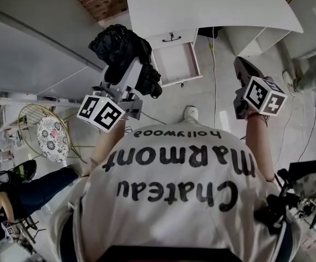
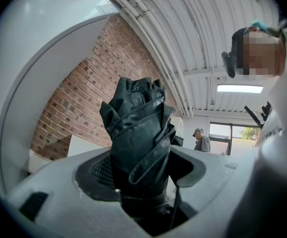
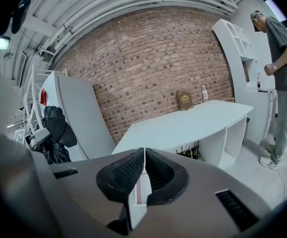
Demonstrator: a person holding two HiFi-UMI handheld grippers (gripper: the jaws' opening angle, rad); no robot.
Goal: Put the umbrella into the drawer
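A folded black umbrella (image 1: 122,45) (image 2: 138,133) stands up out of my left gripper (image 1: 131,72) (image 2: 143,180), whose jaws are shut on its lower part. It hangs to the left of an open drawer (image 1: 175,64), which is pulled out from under a white desk (image 1: 201,4) and looks bare inside. My right gripper (image 1: 244,65) (image 3: 144,168) is out to the right of the drawer, jaws shut with nothing between them. The right gripper view also catches the umbrella (image 3: 56,128) at far left and the desk (image 3: 183,125) ahead.
A cable (image 1: 214,91) runs down the floor right of the drawer. A standing person (image 3: 282,58) is at the far right by a white shelf unit. A book (image 3: 185,99) and a bottle (image 3: 204,92) stand on the desk. A wire chair (image 1: 48,135) and a seated person (image 1: 16,192) are at left.
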